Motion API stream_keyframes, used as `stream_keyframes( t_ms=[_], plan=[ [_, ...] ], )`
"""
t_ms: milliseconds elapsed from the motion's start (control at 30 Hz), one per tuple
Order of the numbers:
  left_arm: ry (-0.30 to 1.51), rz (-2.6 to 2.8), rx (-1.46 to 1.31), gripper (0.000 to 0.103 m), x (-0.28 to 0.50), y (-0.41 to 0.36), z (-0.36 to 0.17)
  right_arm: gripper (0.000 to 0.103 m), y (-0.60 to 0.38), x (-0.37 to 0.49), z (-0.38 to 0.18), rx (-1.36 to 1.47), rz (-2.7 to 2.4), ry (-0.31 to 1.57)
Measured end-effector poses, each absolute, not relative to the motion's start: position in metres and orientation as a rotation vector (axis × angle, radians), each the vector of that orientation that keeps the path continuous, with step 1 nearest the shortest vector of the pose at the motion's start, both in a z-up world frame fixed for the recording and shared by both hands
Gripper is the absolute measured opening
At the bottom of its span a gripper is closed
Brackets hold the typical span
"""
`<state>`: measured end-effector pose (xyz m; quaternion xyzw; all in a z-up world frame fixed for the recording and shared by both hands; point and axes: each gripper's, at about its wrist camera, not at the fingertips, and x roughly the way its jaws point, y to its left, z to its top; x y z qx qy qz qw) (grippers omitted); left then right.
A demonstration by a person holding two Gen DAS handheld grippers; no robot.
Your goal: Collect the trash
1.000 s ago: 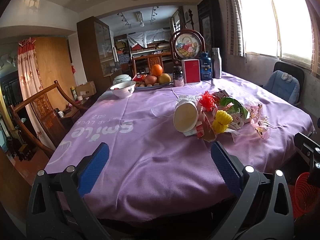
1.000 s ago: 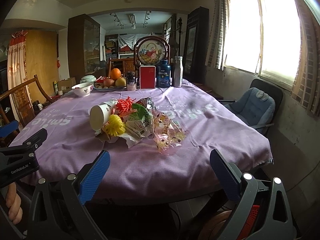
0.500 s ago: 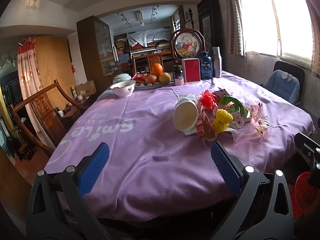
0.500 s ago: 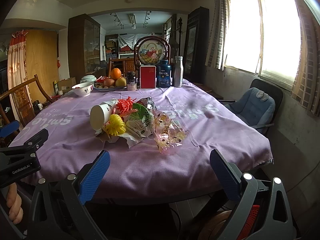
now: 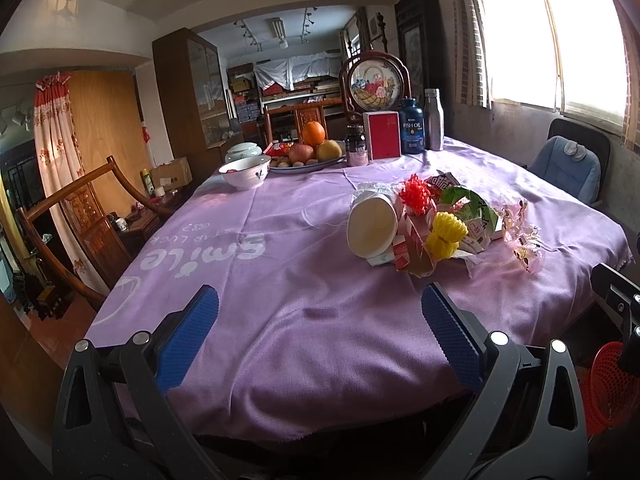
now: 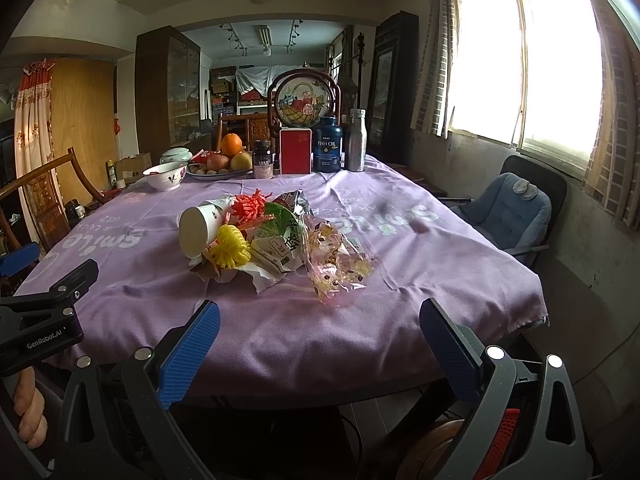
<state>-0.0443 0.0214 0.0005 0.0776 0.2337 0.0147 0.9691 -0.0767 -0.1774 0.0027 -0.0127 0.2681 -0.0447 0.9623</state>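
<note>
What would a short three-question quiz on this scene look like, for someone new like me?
1. True or false: the white paper cup in the trash pile on the purple tablecloth stands upright.
2. Which lies nearest the right gripper? A) the yellow ruffled ribbon bundle B) the clear gold-printed plastic wrapper C) the red shredded ribbon bundle
3. Fill in: the fingers of the left gripper hold ____.

Key: 1 false, it lies on its side. 2 B. 3 nothing; both grippers are open, short of the pile.
</note>
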Motion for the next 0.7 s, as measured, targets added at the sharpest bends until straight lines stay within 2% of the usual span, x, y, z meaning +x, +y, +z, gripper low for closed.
stream_keyframes(
  t_ms=[367,700],
  plan=[
    [0.603,-0.012,0.143,0.097,-0.015,0.024,-0.030,0.098,-0.197,-0.048,-0.023,0.004,-0.103,0.618],
    [0.745,-0.054,0.066,0.097,0.052,0.038,-0.040,0.098,-0.239,-0.013,-0.059,0.123,-0.109,0.708]
  ],
)
